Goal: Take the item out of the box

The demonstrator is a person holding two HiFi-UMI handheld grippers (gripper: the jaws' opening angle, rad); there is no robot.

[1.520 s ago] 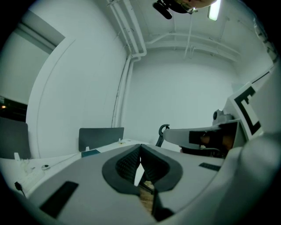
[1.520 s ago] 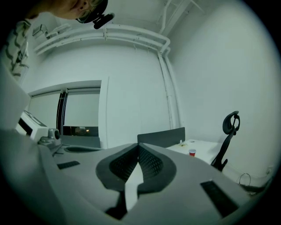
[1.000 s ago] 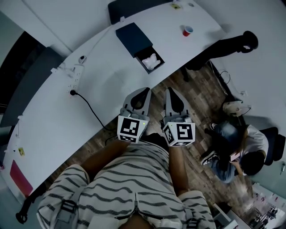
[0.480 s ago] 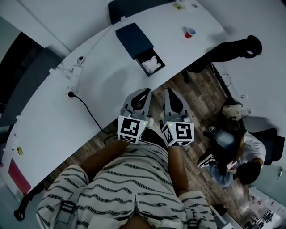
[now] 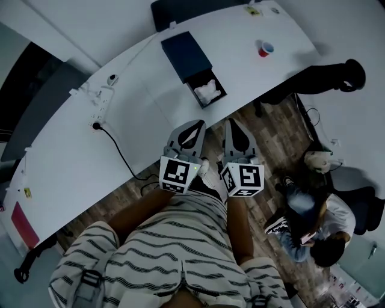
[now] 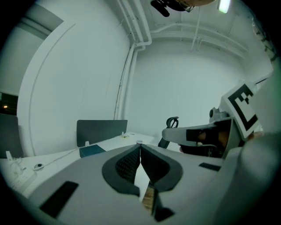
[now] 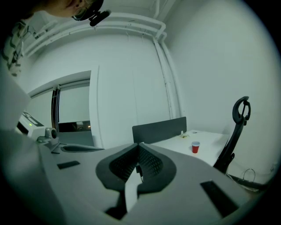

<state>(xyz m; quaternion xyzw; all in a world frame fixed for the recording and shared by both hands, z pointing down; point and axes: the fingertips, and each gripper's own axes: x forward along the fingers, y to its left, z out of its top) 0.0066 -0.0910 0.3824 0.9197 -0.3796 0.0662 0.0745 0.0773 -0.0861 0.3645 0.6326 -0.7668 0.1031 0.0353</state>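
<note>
A dark blue box (image 5: 185, 54) lies on the white table (image 5: 138, 114), its drawer (image 5: 207, 94) pulled out toward me with a white crumpled item (image 5: 208, 91) inside. Both grippers hang over the floor at the table's near edge, short of the drawer. My left gripper (image 5: 194, 126) is shut with nothing in it, jaws meeting at the tip (image 6: 140, 146). Beside it, my right gripper (image 5: 231, 125) is likewise shut and empty (image 7: 139, 146). In the left gripper view the box (image 6: 92, 150) shows far off on the table.
A red cup (image 5: 265, 49) stands at the table's far right. A power strip (image 5: 102, 101) with a black cable (image 5: 120, 147) lies at the left. A dark partition (image 5: 180, 7) backs the table. A person (image 5: 313, 231) sits on the floor at the right, near a black chair arm (image 5: 319, 77).
The table and box have slid slightly down and right in the head view. Both grippers stay shut and side by side in front of my lap.
</note>
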